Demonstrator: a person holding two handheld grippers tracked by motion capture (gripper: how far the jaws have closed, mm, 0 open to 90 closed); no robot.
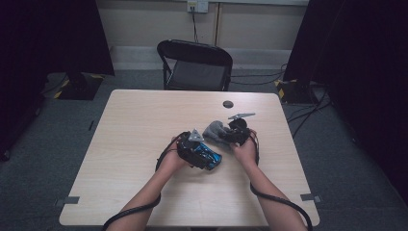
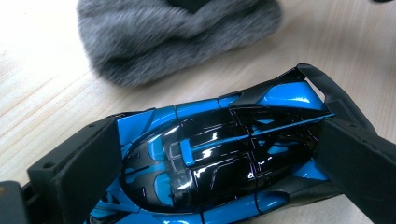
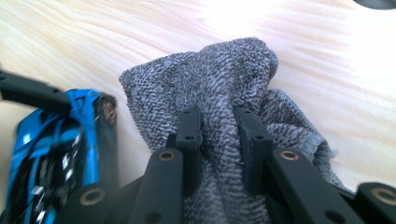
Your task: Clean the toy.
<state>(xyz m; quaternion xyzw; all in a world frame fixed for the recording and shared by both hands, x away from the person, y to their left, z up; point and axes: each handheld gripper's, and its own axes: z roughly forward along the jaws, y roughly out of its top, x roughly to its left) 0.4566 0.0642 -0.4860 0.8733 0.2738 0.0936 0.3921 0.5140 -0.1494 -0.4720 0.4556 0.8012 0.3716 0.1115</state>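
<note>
The car (image 2: pixel 219 158), blue and black and glossy, sits just below the table's centre, clamped across its body by the left gripper (image 1: pixel 204 155), pads pressed on both flanks. At about one o'clock from it, very near, lies the grey cloth (image 3: pixel 219 88), bunched into a soft heap. The right gripper (image 3: pixel 218 135) has a fold of it pinched between nearly closed jaws, fabric bulging up between the fingers (image 3: pixel 189 130).

So the step in hand, by my reading, is bringing cloth to car for a wipe: one tool steadies the model, the other carries the rag. The next move calls for swinging the cloth toward seven o'clock onto the roof and sweeping along the bodywork while the left grip holds firm. The rear wing (image 2: pixel 327 84) sticks up and could snag the pile, so a light pass suits there.

Room is generous. The table (image 1: pixel 139 125) lies bare toward nine and eleven o'clock, with a small dark disc (image 1: pixel 228 104) up at twelve, well apart. The near edge sits well behind the forearms; a chair (image 1: pixel 195 65) stands beyond the far edge.
</note>
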